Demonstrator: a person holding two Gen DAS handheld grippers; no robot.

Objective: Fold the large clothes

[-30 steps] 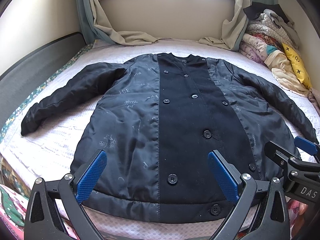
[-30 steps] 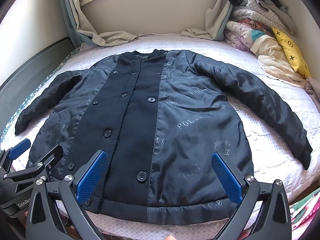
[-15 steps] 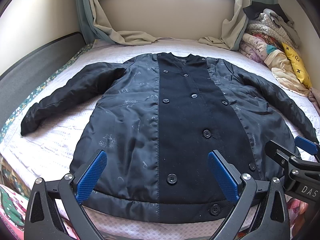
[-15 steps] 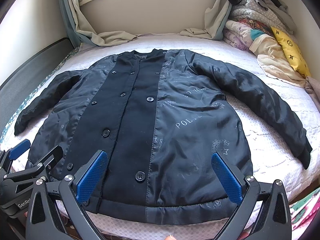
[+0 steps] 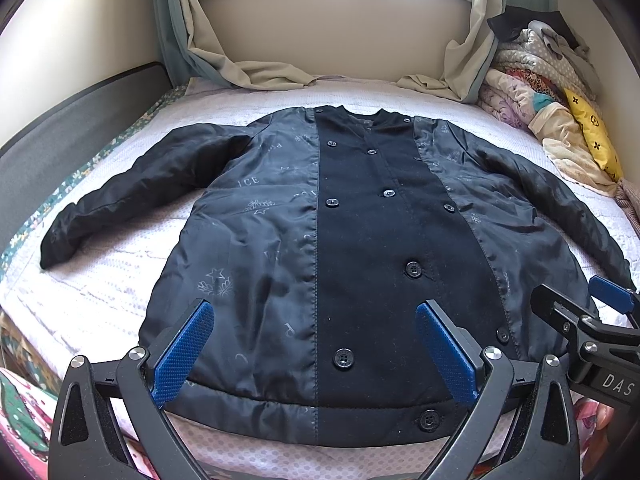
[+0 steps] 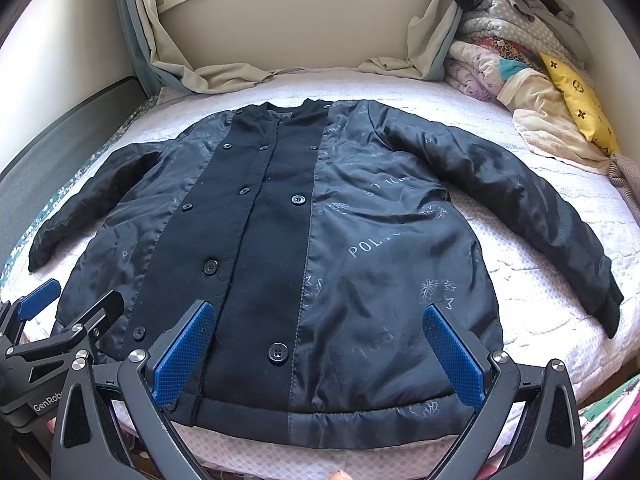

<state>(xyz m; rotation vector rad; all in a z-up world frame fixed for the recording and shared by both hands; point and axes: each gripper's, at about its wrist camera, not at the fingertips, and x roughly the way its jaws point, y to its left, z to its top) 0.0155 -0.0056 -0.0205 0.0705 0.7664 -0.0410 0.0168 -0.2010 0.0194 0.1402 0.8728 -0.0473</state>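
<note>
A white quilted bed is being covered by a dark jacket, satin-shiny with a matte buttoned centre panel, lying flat, sleeves spread. The right cuff is being shown whole only in the right view. Both the left hand-held gripper and the right hand-held gripper are being held wide at the near hem.

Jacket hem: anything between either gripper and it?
Nothing visible. The jacket lies flat and spread on the bed, hem nearest the cameras. The left gripper and right gripper are both open just before the hem, with only bare bedcover between.
</note>
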